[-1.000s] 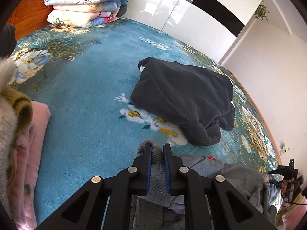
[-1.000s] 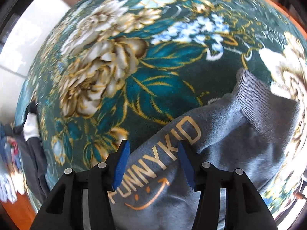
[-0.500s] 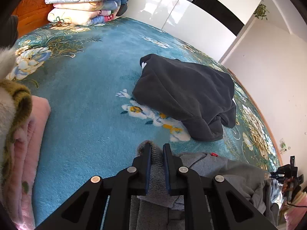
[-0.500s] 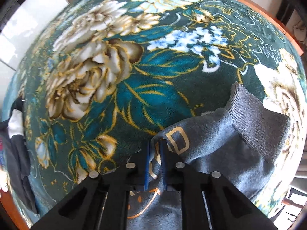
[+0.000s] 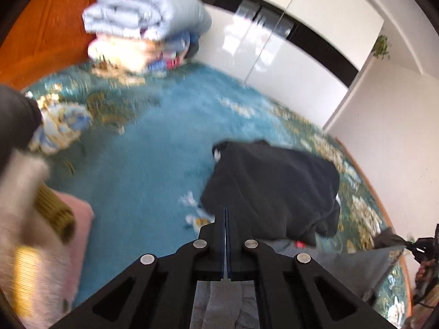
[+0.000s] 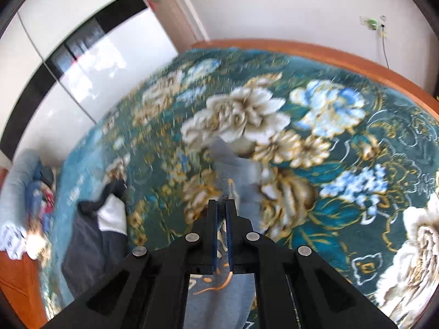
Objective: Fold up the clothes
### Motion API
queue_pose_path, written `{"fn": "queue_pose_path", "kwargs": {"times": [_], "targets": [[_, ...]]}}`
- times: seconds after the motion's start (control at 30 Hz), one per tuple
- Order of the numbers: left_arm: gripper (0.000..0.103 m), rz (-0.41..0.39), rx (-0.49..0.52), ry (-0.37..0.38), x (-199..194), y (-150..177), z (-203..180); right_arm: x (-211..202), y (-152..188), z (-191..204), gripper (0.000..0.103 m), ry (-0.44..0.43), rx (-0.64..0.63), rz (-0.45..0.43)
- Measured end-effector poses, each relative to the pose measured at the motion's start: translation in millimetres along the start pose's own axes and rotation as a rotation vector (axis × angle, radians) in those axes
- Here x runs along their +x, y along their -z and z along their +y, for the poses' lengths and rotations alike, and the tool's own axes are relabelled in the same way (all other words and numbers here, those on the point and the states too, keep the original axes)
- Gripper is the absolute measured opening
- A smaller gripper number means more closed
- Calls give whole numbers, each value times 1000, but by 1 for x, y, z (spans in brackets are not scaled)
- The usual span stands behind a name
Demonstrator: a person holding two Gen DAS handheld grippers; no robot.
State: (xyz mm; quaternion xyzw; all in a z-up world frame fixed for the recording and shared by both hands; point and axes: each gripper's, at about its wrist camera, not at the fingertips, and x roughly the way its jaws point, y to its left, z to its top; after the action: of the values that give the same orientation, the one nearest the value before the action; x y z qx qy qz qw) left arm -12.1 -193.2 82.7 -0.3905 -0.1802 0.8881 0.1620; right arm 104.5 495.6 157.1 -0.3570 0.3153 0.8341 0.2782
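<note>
My left gripper [image 5: 225, 213] is shut on the grey sweatshirt [image 5: 365, 266], which hangs stretched to the right above the teal floral bedspread [image 5: 142, 170]. My right gripper [image 6: 221, 205] is shut on the same grey sweatshirt [image 6: 238, 172], whose orange lettering shows under the jaws. Both views are motion blurred. A dark folded garment [image 5: 274, 189] lies on the bed just beyond the left gripper; it also shows in the right wrist view [image 6: 90, 235].
Folded quilts [image 5: 145, 27] are stacked at the head of the bed by the wooden headboard [image 5: 41, 27]. A pink and knitted clothes pile [image 5: 35, 241] lies at the left. White wardrobe doors [image 5: 274, 63] stand behind. The bed's wooden edge [image 6: 329, 52] borders the wall.
Both grippers have lifted with the grey sweatshirt held; it has risen off the bed and is stretched between them. The views now tilt up toward the room.
</note>
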Motion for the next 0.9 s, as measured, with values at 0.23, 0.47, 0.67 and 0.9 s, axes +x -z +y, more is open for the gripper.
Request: {"fn": "queue_pose_path", "kwargs": {"times": [0.23,0.47,0.67,0.9], "targets": [[1,78,-55,3,2,17,10,31,23,-17,9,-38,30,102],[24,140,-129,29,-28,61,27,-19,45,-38,26,-55,-38,76],[42,218,-266,57,-59,116,62,-66,99,-60,38,-80,-130,105],[42,334,-390,127,-53,165,64,-108,173,-71,42,-209,-185,169]]}}
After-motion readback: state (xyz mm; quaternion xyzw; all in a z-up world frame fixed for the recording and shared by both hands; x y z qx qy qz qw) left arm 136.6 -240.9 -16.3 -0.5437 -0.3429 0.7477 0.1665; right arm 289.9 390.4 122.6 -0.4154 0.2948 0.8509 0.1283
